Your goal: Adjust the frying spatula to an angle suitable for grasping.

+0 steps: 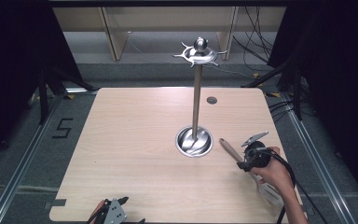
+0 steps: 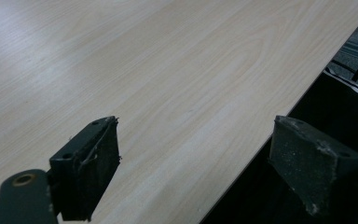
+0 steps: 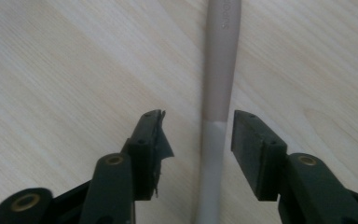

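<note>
A utensil with a beige handle [image 1: 230, 149] and a pale head [image 1: 270, 192] lies on the wooden table [image 1: 135, 140], at the right, near the front. My right gripper [image 1: 243, 161] straddles its handle [image 3: 218, 70]. The jaws are open, one on each side, with a small gap between each pad and the handle. Left of the utensil stands a metal rack: a round base [image 1: 194, 141], a tall pole and a ring of hooks on top [image 1: 199, 53]. My left gripper [image 1: 121, 210] rests at the table's front edge, open [image 2: 196, 140] with nothing between its jaws.
A small grey round cap [image 1: 211, 100] is set into the tabletop behind the rack. Beyond the table's right edge [image 2: 279, 116] lie dark floor and cables [image 1: 256, 51]. Metal rails [image 1: 23, 163] run along both sides of the table.
</note>
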Tool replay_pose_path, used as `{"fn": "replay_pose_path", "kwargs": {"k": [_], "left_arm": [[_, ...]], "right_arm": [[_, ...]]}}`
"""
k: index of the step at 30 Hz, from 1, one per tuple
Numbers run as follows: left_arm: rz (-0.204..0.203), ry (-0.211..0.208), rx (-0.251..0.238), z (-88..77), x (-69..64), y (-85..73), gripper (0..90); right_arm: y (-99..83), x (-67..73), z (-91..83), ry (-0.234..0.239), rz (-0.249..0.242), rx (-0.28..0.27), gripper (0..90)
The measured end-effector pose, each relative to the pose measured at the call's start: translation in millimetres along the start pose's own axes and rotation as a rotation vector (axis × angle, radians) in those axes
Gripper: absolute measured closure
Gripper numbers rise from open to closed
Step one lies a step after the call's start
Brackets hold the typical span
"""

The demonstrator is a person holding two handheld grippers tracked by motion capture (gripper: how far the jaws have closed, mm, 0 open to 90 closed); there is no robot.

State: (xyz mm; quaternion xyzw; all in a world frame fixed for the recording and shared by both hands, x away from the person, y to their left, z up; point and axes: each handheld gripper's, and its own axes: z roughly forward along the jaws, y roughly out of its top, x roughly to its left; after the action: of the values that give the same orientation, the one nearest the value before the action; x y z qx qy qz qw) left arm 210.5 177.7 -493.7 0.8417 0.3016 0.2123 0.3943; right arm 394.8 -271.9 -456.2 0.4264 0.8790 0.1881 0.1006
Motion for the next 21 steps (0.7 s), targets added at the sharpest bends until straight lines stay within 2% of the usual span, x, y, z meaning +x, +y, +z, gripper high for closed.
{"fn": "replay_pose_path", "kwargs": {"k": [1,7,9,10,11,13,14,15,16,18,21], "left_arm": [[0.002,0.002,0.000,-0.2,0.0,0.2,15.2],[-0.016,-0.002,-0.008,-0.2,-1.6,0.2,15.2],[-0.020,-0.002,-0.011,-0.1,-2.0,0.1,15.2],[-0.019,-0.005,-0.016,0.0,-1.9,0.1,15.2],[-0.021,-0.005,-0.016,-0.1,-1.9,0.0,15.1],[-0.012,0.000,0.000,-0.8,-1.1,0.1,15.2],[-0.027,-0.014,0.012,-1.6,-1.5,0.4,15.2],[-0.024,-0.003,-0.001,-0.6,-1.6,0.0,15.2],[-0.014,-0.002,0.007,-1.1,-0.8,0.3,15.1],[-0.032,-0.014,0.010,-1.5,-1.5,0.1,15.2],[-0.032,-0.015,0.009,-1.5,-1.5,0.2,15.2]], "right_arm": [[2.2,-0.2,2.5,0.005,0.012,0.009,57.2],[11.6,-6.6,6.8,-0.019,0.010,0.043,61.7],[14.4,-9.3,8.8,-0.026,-0.013,0.051,62.7],[15.9,-8.8,9.0,-0.019,0.000,0.062,63.5],[17.5,-9.8,9.9,-0.022,-0.007,0.059,64.1],[19.8,-9.9,11.6,-0.015,-0.004,0.078,66.0],[21.5,-10.7,13.6,-0.033,-0.027,0.074,66.2],[21.5,-10.7,13.6,-0.033,-0.027,0.074,66.2],[22.2,-12.9,15.7,-0.022,-0.045,0.074,66.2],[22.3,-12.1,15.5,-0.021,-0.025,0.089,66.2],[22.8,-15.3,18.7,-0.014,-0.036,0.094,66.2]]}}
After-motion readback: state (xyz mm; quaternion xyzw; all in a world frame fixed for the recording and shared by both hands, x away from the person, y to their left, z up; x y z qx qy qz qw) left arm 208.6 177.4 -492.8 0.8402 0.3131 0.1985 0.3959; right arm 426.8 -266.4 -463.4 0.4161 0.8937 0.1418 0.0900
